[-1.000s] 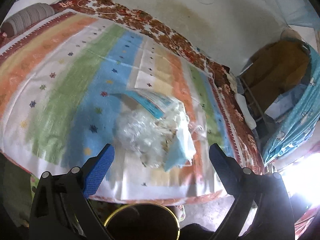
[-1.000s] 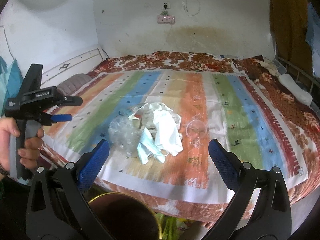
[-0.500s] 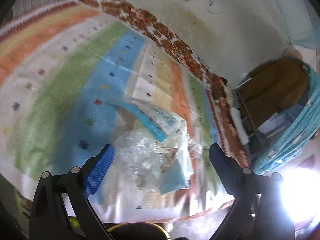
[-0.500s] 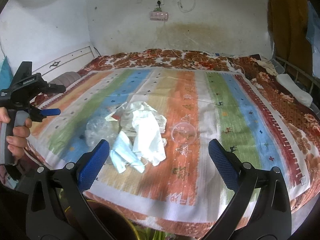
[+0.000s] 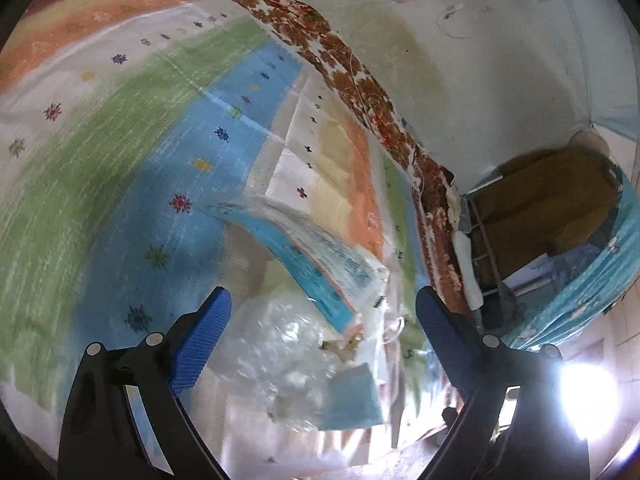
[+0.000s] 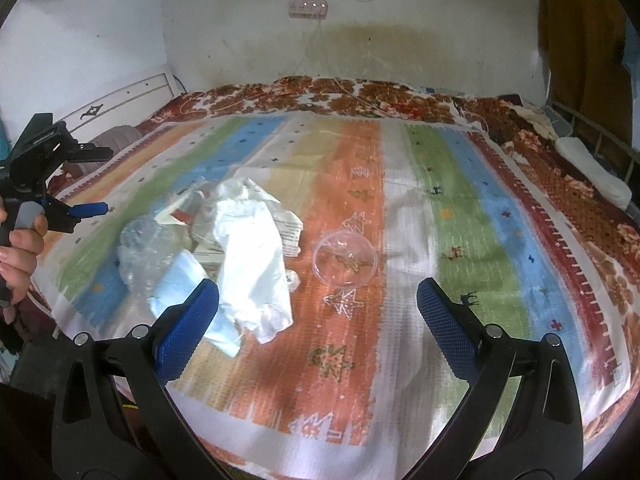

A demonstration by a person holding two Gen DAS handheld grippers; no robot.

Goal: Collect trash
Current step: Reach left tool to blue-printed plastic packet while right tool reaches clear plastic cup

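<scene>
Striped in orange, green and blue, the bedspread [image 6: 360,184] covers a wide bed that stands against a stained white wall, with a power strip [image 6: 307,8] fixed above it. Near the front edge of the bed lies the trash, all in one loose heap: a crumpled clear plastic bag [image 6: 146,248], a white cloth-like piece [image 6: 252,256], a pale blue mask [image 6: 180,284] and a printed blue wrapper [image 5: 316,260]. A clear plastic cup [image 6: 345,258] lies on its side just beside the heap, on the orange stripe.

Compared with one second ago, both cameras have come closer to the bed. In the left wrist view the plastic bag now fills the space between the blue pads, and the picture is blurred, so the left gripper [image 5: 324,340] is probably in fast motion toward it. Its jaws stand wide apart and hold nothing. The right gripper [image 6: 318,320] has also advanced; its jaws are wide too and empty, and the cup sits just ahead of them.

This suggests that the approach is nearly finished and the first grasp is the next step. Nothing is collected yet. The thin bag may slip or drag the neighbouring pieces along.
</scene>
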